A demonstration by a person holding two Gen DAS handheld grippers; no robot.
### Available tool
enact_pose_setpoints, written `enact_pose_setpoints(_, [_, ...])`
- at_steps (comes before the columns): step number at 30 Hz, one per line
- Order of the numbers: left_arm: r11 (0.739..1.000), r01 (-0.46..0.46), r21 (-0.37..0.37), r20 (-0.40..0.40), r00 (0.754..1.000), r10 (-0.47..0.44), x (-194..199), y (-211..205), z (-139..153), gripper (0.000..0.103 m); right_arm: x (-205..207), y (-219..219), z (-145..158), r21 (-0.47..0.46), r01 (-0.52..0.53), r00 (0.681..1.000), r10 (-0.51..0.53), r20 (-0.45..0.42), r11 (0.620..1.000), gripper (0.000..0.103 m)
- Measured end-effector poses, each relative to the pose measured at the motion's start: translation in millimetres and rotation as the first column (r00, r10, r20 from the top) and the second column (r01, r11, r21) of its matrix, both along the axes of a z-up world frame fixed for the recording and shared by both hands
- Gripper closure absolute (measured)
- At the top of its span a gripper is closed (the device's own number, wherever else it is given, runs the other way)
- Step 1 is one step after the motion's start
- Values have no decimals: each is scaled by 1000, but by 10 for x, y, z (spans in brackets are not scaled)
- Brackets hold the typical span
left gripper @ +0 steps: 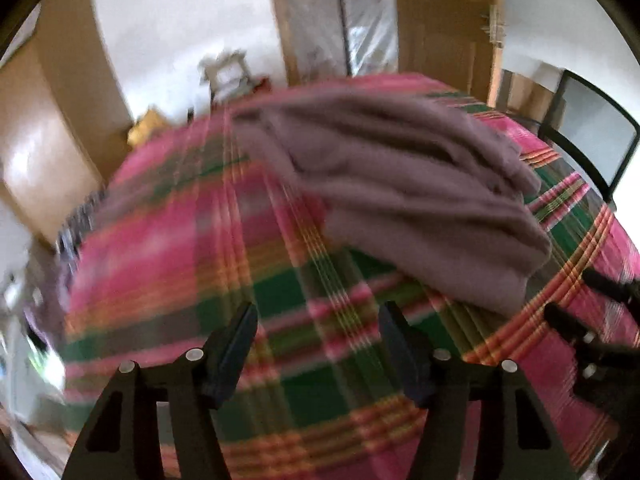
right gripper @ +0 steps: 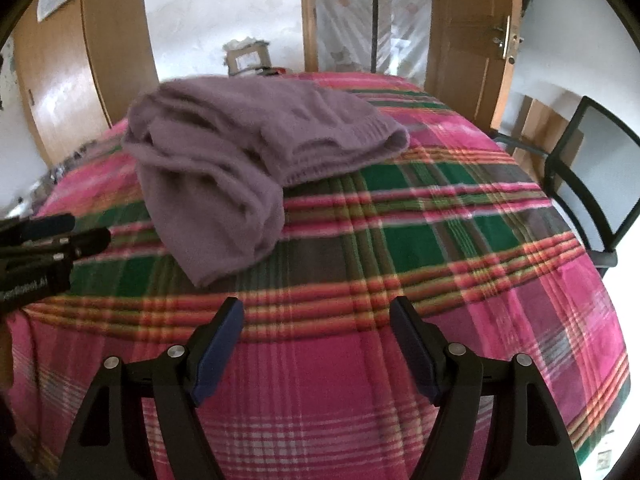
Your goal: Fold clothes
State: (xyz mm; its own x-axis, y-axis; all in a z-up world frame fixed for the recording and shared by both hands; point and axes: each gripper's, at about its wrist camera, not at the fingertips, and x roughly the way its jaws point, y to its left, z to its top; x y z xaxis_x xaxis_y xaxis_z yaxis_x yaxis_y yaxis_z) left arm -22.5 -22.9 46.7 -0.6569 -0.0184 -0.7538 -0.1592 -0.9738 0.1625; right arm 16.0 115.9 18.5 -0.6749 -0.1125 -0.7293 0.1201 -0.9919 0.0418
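A mauve sweater (right gripper: 240, 160) was seen lying bunched on the plaid blanket (right gripper: 460, 248) of a bed. The left claw (left gripper: 318, 322) and the right claw (right gripper: 316, 316) were both held wide and empty above the blanket, short of the sweater.

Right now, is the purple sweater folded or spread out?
Folded: the purple sweater lies in a doubled-over bundle on the plaid blanket, neither gripper touching it.
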Motion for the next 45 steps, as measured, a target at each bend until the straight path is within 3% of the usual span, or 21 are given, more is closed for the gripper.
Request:
enact_pose_setpoints(5, [985,128,-116,-132,981,-143,36,59,490,38,-115,213,491,-34,-5,998,3,-68,999,26])
enact_pose_setpoints(8, [958,213,-194,-234,938,-256,20,221,774,38,-172,314,876,-26,-3,989,-1,-147,1000,26])
enact_pose_setpoints(11, [920,301,-251,-297,881,-369,-22,427,902,38,-232,346,1078,-47,-17,982,8,-190,999,26])
enact_pose_setpoints(13, [875,399,-276,-276,839,-470,-80,626,836,38,-301,357,1068,-70,-22,984,9,-176,997,26])
enact_pose_setpoints(18, [791,507,-342,-206,781,-590,-278,886,595,38,-440,308,763,-52,-56,996,52,-72,997,26])
enact_pose_setpoints(26, [710,608,-355,-139,716,-684,-457,1103,401,38,-646,422,455,-53,-57,998,57,-8,997,26])
enact_pose_setpoints(29, [689,637,-346,-117,699,-705,-460,1139,352,38,-712,423,399,-86,-93,996,94,9,992,26])
enact_pose_setpoints(39, [664,668,-336,-57,689,-722,-612,1242,194,38,-879,353,217,-115,-166,983,173,54,979,26])
enact_pose_setpoints(45, [638,722,-268,-34,655,-755,-639,1106,229,38,-868,417,222,-145,-170,983,178,47,975,26])
